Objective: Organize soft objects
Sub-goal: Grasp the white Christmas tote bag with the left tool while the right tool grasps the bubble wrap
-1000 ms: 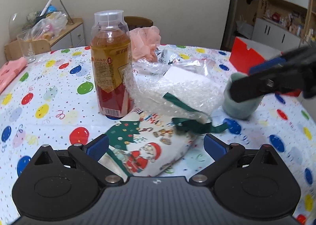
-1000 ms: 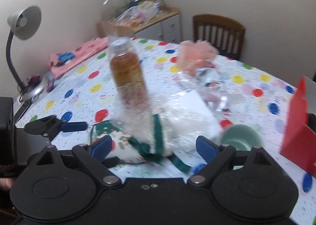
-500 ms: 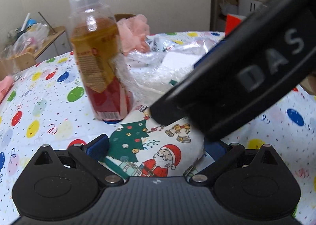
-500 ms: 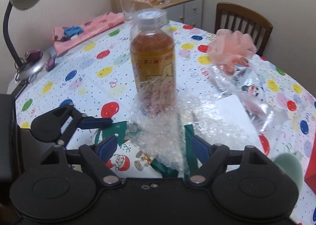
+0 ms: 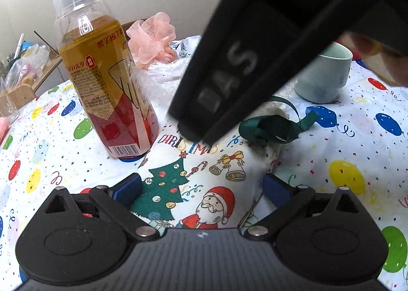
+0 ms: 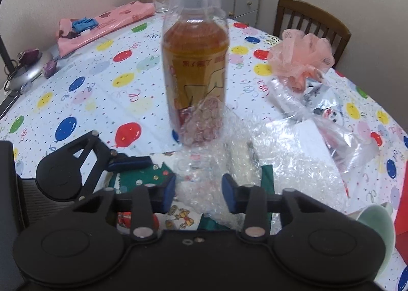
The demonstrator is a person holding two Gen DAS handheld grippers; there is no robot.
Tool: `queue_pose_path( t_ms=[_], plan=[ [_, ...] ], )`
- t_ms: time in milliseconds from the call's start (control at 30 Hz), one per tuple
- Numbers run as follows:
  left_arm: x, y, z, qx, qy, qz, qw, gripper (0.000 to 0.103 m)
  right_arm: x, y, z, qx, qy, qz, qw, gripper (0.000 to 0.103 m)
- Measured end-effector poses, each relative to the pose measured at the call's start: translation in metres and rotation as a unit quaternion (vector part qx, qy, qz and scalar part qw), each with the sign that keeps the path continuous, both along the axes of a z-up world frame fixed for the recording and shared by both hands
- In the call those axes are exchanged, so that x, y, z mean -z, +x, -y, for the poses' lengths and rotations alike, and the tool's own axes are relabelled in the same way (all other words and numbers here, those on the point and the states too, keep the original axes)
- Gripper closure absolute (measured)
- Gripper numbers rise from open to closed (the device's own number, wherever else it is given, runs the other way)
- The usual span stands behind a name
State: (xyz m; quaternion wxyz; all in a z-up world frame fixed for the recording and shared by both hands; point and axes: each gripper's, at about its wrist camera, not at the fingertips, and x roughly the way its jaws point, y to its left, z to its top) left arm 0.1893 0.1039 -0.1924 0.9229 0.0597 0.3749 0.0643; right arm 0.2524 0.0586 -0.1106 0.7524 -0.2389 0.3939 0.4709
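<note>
Centrally, a Christmas-print cloth bag (image 5: 204,176) lay on the balloon-patterned tablecloth (image 5: 344,163), just right of the upright tea bottle (image 5: 102,81). The left gripper (image 5: 201,187) stood wide open, its pads flanking the bag without pressing. The right gripper (image 6: 199,189) was closing — bubble wrap (image 6: 204,183), heaped in front of the bottle, sat between its jaws. A pink mesh pouf (image 6: 301,58) rested behind the bottle; a pale green cup (image 5: 323,71) sat well right.
</note>
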Motion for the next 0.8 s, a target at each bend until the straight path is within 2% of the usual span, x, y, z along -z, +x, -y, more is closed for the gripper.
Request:
queue_pose_path(
  t_ms=[133,200,267,333,533,800],
  plan=[
    [-0.001,0.001,-0.008,0.001,-0.029,-0.004,0.9996,0.027,-0.005,0.005,0.007,0.014,0.009,-0.001,1.000,0.080],
    [-0.003,0.001,-0.009,0.001,-0.042,-0.004,0.9991,0.042,-0.006,0.007,0.011,0.025,0.010,-0.001,1.000,0.084],
    [-0.005,-0.001,-0.012,0.006,-0.060,-0.004,0.9982,0.063,-0.007,0.009,0.016,0.035,0.014,-0.004,0.999,0.091],
    [-0.008,-0.004,-0.012,0.007,-0.081,-0.004,0.9967,0.070,-0.010,0.010,0.021,0.046,0.020,-0.002,0.999,0.095],
    [-0.018,-0.012,-0.015,-0.008,-0.107,0.004,0.9942,0.086,-0.027,0.012,0.042,0.076,0.051,0.000,0.996,0.099],
    [-0.030,-0.017,-0.013,-0.022,-0.110,0.014,0.9936,0.093,-0.068,0.016,0.081,0.118,0.119,-0.001,0.986,0.100]
  ],
)
